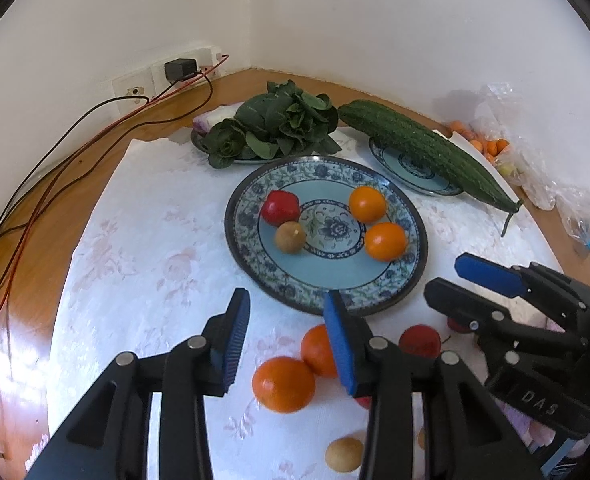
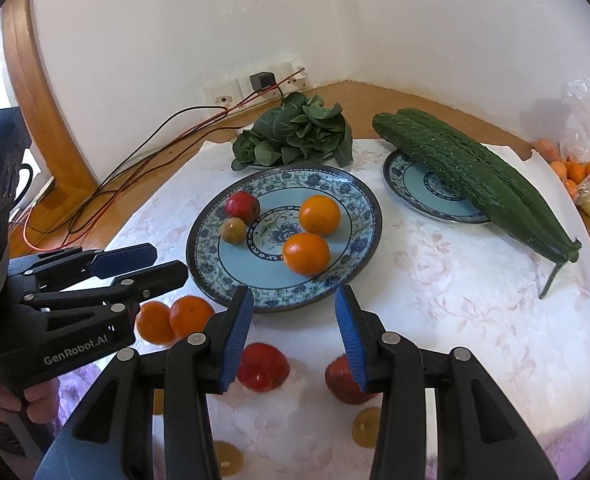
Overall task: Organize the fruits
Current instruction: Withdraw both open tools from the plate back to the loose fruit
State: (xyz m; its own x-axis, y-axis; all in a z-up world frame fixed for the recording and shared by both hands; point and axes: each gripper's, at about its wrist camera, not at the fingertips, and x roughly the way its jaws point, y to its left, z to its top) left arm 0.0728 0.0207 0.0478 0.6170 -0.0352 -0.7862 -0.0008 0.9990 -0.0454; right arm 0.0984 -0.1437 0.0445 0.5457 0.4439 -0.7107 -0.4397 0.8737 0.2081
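The wooden bench (image 1: 95, 184) is the biggest thing here, curved at its edge and mostly covered by a white cloth (image 1: 155, 240) woven with faint pink roses. On the cloth sits the large plate (image 2: 359, 200), round glazed ceramic with a blue floral rim, and on it lie two smooth oranges (image 2: 320, 214), one red fruit (image 2: 242, 206) and a small brownish round fruit (image 2: 233, 229). A long, ridged, bumpy green gourd (image 2: 475, 172) lies across a smaller matching plate (image 2: 411, 192) behind it, and crinkled dark leafy greens (image 1: 279, 124) fill a third dish.

Loose on the cloth, nearer than the large plate, are two more oranges (image 1: 283, 384) touching each other, two red fruits (image 2: 262, 366) and small tan round fruits (image 1: 344, 454).

Only the right wrist view shows a person's hand (image 2: 11, 400) around the grip of the left hand-held gripper (image 2: 163, 264), along with the thick curved wooden frame (image 2: 43, 92) by the wall. Only the left wrist view shows the crumpled clear plastic bags (image 1: 535, 176) at the bench's far side clearly.

The left hand-held gripper has its ribbed blue pads apart with nothing between them. The right hand-held gripper (image 2: 294, 322) is likewise parted and empty, above the red fruits.

Black and red cables (image 1: 47, 184) trail from the wall sockets (image 1: 159, 76).
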